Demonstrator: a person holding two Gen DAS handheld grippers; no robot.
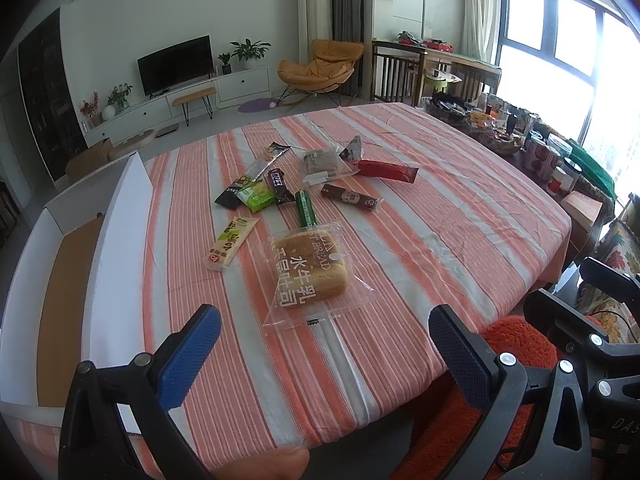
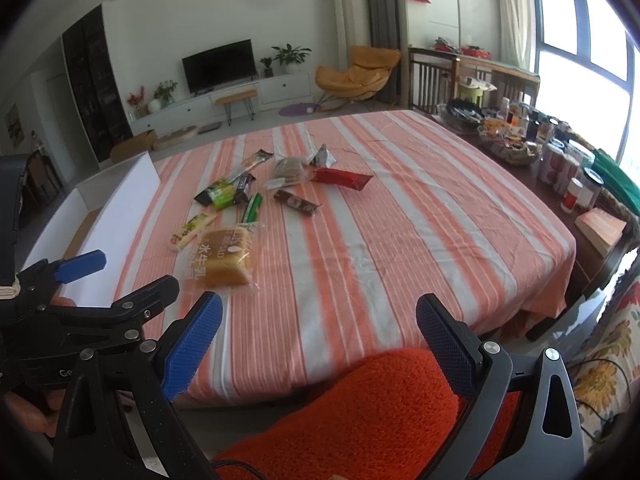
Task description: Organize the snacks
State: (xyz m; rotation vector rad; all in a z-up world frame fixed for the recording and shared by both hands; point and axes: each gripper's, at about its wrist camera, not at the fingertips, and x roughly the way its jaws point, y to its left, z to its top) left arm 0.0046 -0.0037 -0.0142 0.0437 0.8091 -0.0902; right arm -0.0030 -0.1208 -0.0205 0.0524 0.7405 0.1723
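My left gripper [image 1: 324, 344] hangs low over the near edge of the worktop [image 1: 460, 208], its blue-padded fingers spread wide with nothing between them. My right gripper [image 2: 318, 332] is also spread wide and empty, held off the near edge above an orange fuzzy cushion [image 2: 360, 408].

The snacks lie scattered on the striped pink and white cloth, left of centre in both views. Nearest to me is the bagged bread [image 1: 310, 272], a golden slab in a clear wrapper, lying flat just ahead of my left gripper. To its left lies a pale yellow-green packet [image 1: 232, 244]. Beyond the bread, touching its far edge, is a green stick packet [image 1: 305, 208]. Further back is a cluster: a light green packet [image 1: 256, 196] overlapping a dark packet [image 1: 230, 196], with a dark brown bar [image 1: 280, 186] beside them. To the right of these lie a brown stick packet [image 1: 350, 197] and a red packet [image 1: 386, 170], and between the cluster and the red one sits a clear-wrapped cake [image 1: 322, 164].

At the left of the frame a white box [image 1: 120, 216] with a brown floor stands open against the cloth's edge.
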